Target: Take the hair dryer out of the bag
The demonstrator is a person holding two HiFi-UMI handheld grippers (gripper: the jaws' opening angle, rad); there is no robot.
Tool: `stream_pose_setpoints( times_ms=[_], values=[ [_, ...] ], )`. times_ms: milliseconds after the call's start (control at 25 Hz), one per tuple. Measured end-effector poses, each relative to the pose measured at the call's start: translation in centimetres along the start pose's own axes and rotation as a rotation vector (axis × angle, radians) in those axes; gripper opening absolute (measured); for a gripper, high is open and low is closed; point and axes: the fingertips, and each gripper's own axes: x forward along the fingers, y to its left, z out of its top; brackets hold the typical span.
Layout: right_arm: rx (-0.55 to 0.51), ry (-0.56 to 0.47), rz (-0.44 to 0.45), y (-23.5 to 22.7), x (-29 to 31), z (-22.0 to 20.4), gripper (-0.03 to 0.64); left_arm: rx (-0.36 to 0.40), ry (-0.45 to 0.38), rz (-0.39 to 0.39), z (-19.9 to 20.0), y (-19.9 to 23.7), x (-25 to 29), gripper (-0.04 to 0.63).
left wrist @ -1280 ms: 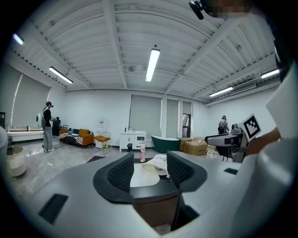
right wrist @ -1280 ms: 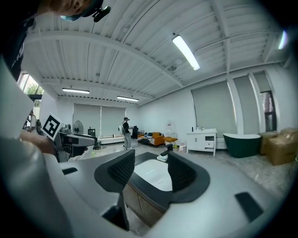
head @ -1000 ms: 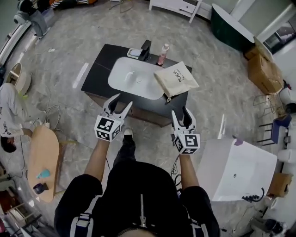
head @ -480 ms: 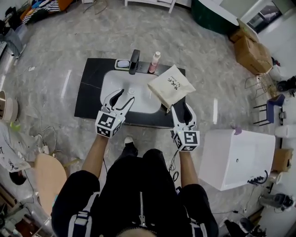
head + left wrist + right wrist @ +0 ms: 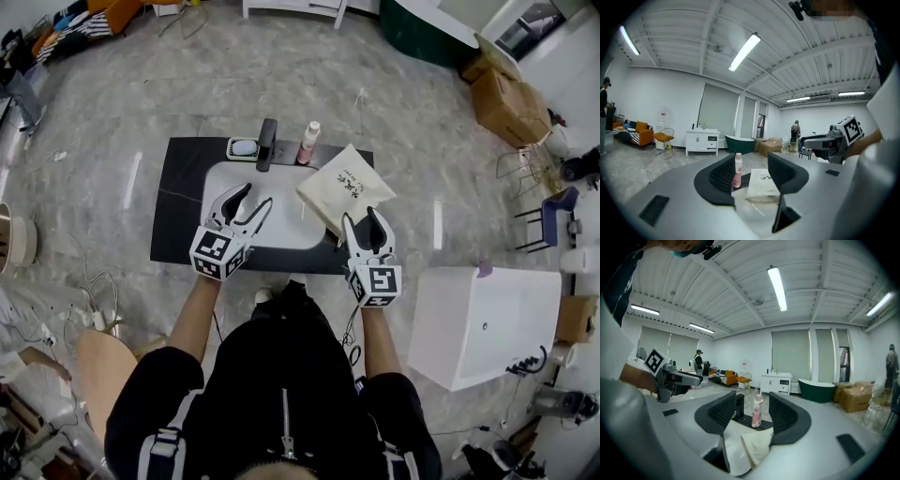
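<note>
L tongs (image 5: 251, 197) open over basin (image 5: 286, 202), R tongs (image 5: 362, 217) near bag (image 5: 345, 187), bottle (image 5: 307, 142) behind

A cream bag (image 5: 345, 190) lies on the dark surface (image 5: 178, 220) beside a basin (image 5: 267, 220). The left tool (image 5: 255, 194) and right tool (image 5: 363, 217) hover near it, jaws apart.

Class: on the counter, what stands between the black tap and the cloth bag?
A pink bottle stands between the tap and the bag; the head view shows it.
</note>
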Motion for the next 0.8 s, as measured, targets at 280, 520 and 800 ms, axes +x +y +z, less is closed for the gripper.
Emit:
stream_pose_setpoints(
  times_ms=[280, 520, 800],
  values=[
    [-0.028, -0.005, -0.004, -1.6, 1.6, 1.0, 0.218, 0.001, -0.013, 0.003, 1.1, 0.9, 2.1, 0.236],
    [-0.053, 0.025, -0.004, -2.4, 2.3, 0.5, 0.218, -0.021, -0.006, 0.001, 0.4, 1.0, 3.2, 0.236],
    [-0.107, 0.091, 0.042, -1.8, 3.8, -1.6, 0.218, -0.053, 0.048, 0.038, -2.4, 1.8, 2.6, 0.236]
  ],
)
